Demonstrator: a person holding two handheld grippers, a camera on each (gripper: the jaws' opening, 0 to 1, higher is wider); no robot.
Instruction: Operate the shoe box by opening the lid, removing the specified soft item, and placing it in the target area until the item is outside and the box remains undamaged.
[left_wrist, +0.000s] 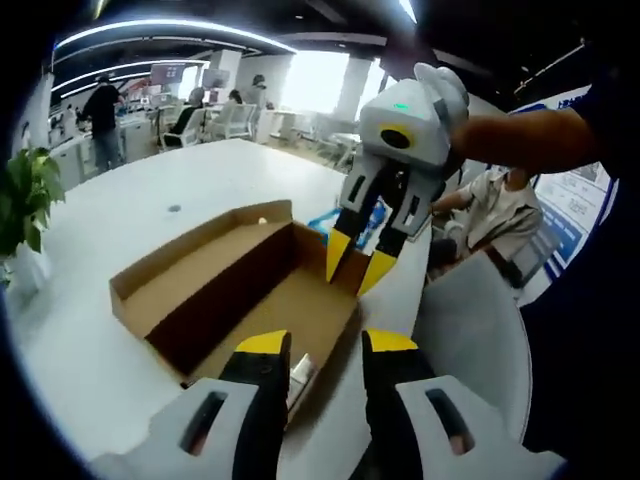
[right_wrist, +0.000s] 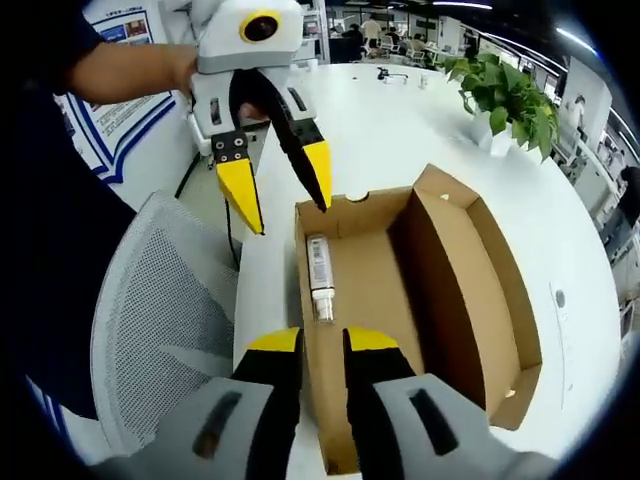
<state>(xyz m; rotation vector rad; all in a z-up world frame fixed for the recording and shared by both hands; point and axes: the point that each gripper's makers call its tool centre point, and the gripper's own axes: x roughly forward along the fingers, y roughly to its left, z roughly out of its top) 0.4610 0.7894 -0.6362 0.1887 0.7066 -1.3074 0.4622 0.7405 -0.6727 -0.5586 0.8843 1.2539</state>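
In one open shoe box (right_wrist: 440, 290), one tube-like item (right_wrist: 320, 275), perhaps plastic

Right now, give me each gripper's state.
Left gripper: open, holding nothing, above the shoe box.
Right gripper: open, holding nothing.

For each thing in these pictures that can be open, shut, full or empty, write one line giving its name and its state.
Shoe box: open, lid folded back flat beside the tray.
Tube: lying inside the box along its wall, not yet taken out.
Left hand-held gripper: open, holding nothing, at the box's near end.
Right hand-held gripper: open, narrow gap, holding nothing.
Mesh chair: empty, beside the table.
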